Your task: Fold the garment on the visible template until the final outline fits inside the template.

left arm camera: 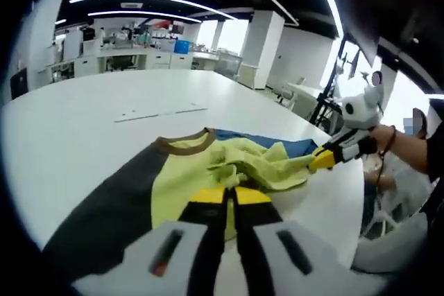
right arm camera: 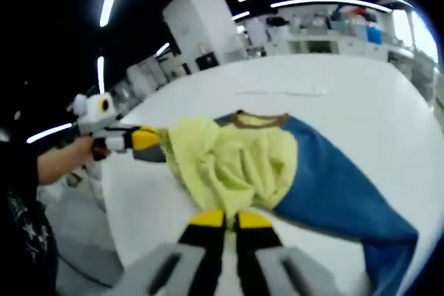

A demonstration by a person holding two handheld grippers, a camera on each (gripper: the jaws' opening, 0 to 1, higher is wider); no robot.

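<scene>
- The garment (left arm camera: 208,171), a T-shirt in yellow, dark grey and blue panels with a brown collar (left arm camera: 186,145), lies on the white table (left arm camera: 83,129), bunched in its yellow middle.
- Nearest me in the left gripper view, my left gripper (left arm camera: 229,195) has its yellow-tipped jaws drawn close together on the near yellow edge of the cloth; I judge it pinched there.
- In the right gripper view my right gripper (right arm camera: 231,220) likewise sits with jaws nearly together at the crumpled yellow hem, apparently gripping it.
- The cloth is light, soft and limp: it wrinkles and sags wherever it isn't held, so I expect it to drag and fold on itself rather than keep its shape.
- The best holds, I think, are hems and corners, pinched through one layer and kept taut between both grippers.
- Farther off, thin template lines (left arm camera: 159,113) mark the table beyond the collar.
</scene>
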